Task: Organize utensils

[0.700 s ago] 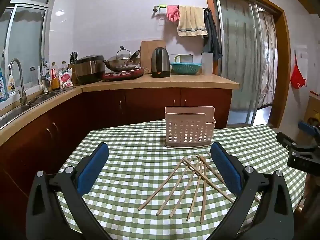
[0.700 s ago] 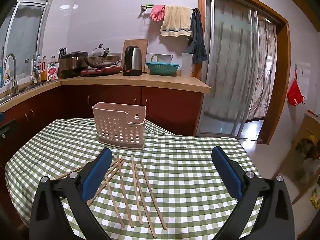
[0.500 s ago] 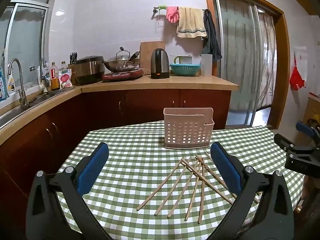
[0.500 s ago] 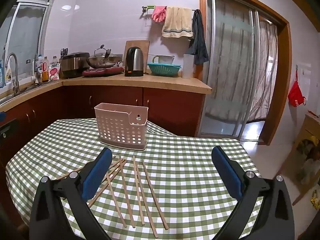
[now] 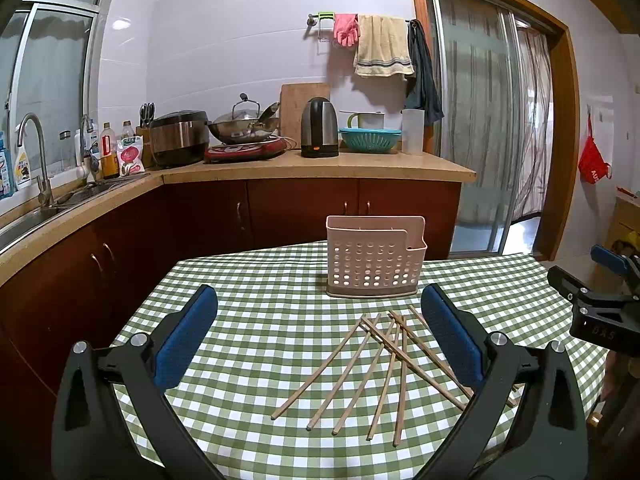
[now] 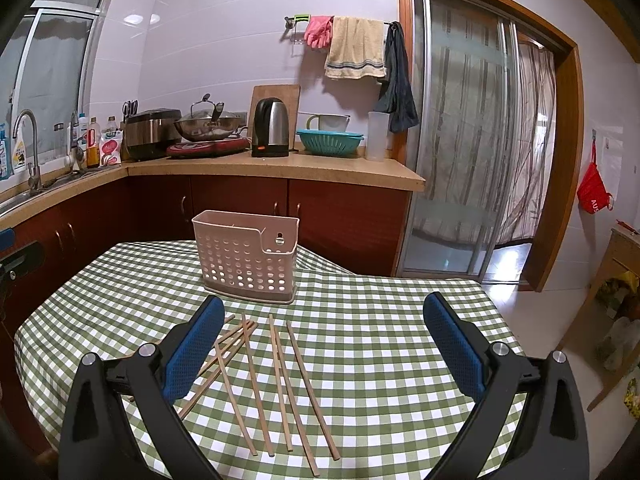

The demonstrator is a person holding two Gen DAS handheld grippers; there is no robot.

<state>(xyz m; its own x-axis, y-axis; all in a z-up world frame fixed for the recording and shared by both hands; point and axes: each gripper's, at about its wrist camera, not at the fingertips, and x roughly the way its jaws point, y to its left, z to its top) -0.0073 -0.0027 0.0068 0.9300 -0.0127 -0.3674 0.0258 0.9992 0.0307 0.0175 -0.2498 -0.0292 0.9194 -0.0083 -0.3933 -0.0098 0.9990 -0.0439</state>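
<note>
Nearest the left wrist camera, the left gripper (image 5: 318,322) hangs above the near edge of the table with its jaws spread wide and nothing between its blue pads (image 5: 186,338). The right gripper (image 6: 320,330) likewise stands wide and empty over the near edge, as its own view shows; in the left wrist view it shows only as a black frame at the far right.

Just beyond the grippers, the chopsticks (image 5: 360,368) lie flat on the green checked tablecloth (image 5: 248,320), fanned out with their far ends crossing and close together and their near ends spread apart. Seen from the left gripper, they lie ahead, between the two fingers but toward the right one, whose pad hides part of the rightmost sticks. Seen from the right gripper, the chopsticks lie ahead and left of centre, some running behind the left finger. Neither gripper touches them.

Farther on, the pink perforated utensil holder (image 5: 374,258) stands upright on the cloth, just past the far ends of the chopsticks and apart from them. Whether anything is inside cannot be told.

Beyond the table runs the kitchen counter (image 5: 320,166), with a kettle (image 5: 319,128) on it.
</note>
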